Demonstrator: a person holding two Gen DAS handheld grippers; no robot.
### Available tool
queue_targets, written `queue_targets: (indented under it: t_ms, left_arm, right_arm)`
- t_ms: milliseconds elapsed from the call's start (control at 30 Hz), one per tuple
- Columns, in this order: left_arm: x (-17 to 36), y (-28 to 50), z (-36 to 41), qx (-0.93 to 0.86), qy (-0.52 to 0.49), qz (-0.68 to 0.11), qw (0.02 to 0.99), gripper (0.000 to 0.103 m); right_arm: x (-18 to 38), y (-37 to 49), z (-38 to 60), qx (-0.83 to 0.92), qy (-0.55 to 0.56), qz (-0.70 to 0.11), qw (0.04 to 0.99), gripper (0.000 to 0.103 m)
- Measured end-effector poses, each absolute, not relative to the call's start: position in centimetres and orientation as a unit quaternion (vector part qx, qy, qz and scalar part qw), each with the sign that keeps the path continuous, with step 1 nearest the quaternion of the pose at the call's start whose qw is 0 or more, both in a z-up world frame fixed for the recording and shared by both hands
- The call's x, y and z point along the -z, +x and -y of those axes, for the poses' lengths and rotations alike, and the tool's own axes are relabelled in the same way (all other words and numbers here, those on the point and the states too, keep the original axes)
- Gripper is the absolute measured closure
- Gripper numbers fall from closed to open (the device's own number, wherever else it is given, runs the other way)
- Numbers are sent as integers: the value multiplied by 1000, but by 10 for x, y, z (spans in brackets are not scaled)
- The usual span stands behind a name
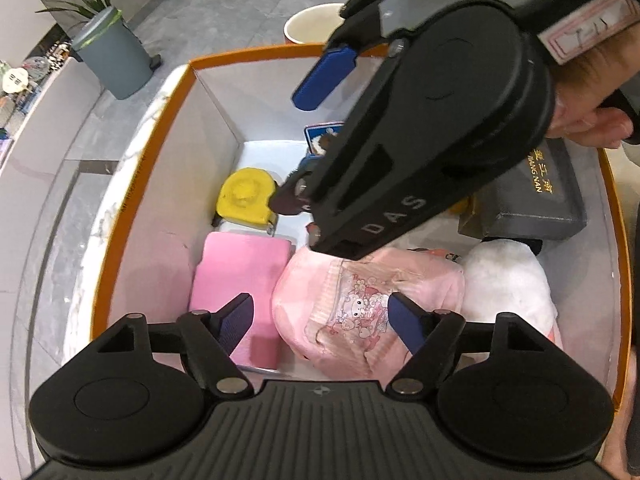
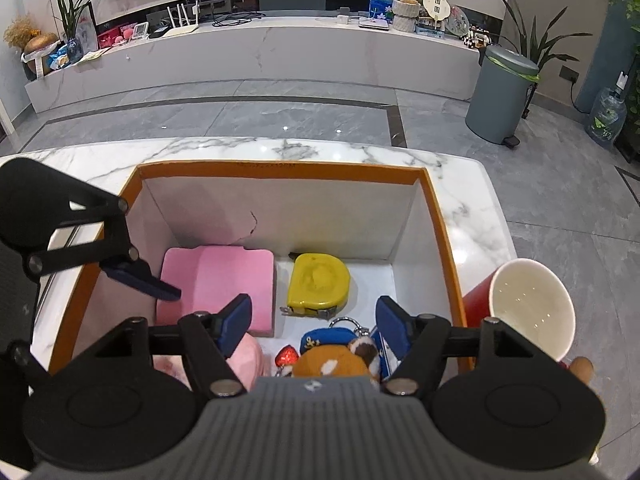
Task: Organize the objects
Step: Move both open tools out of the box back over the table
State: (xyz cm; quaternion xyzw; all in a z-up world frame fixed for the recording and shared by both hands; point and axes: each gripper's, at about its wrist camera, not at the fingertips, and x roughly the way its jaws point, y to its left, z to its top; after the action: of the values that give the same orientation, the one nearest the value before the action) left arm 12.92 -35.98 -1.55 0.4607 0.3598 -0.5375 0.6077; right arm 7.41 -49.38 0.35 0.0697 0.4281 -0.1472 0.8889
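An orange-rimmed white box (image 1: pixel 140 184) (image 2: pixel 280 166) stands on a marble table. In it lie a yellow tape measure (image 1: pixel 246 196) (image 2: pixel 318 280), a pink pad (image 1: pixel 240 276) (image 2: pixel 224 280), a pink printed pouch (image 1: pixel 360 304), a white plush (image 1: pixel 508 280), a grey box (image 1: pixel 536 196) and a brown plush keychain (image 2: pixel 336 360) with a blue pouch. My left gripper (image 1: pixel 320 320) is open above the pink pouch. My right gripper (image 2: pixel 312 320) is open above the keychain, and it crosses the left wrist view (image 1: pixel 400 160).
A red paper cup (image 2: pixel 528 308) (image 1: pixel 312 24) stands on the table beside the box's right wall. A grey bin (image 2: pixel 504 96) stands on the floor beyond the table. The table edge (image 2: pixel 492 184) is close behind the box.
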Motion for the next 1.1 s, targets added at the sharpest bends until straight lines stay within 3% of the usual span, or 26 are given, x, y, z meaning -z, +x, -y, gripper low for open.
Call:
queue_targets:
  t_ms: [233,767,1100]
  left_arm:
    - [-3,127,361,531,460,-350,620,2]
    - [-60,106,342,520,460,-304,653,2]
    - [-84,96,285,513,404,-290,700,2]
  right_arm:
    - [-17,63,488,150,64,-422,892,33]
    - [-75,33,460,160,36,-385,908,33]
    - [-103,18,432,183,40,-325,927,33]
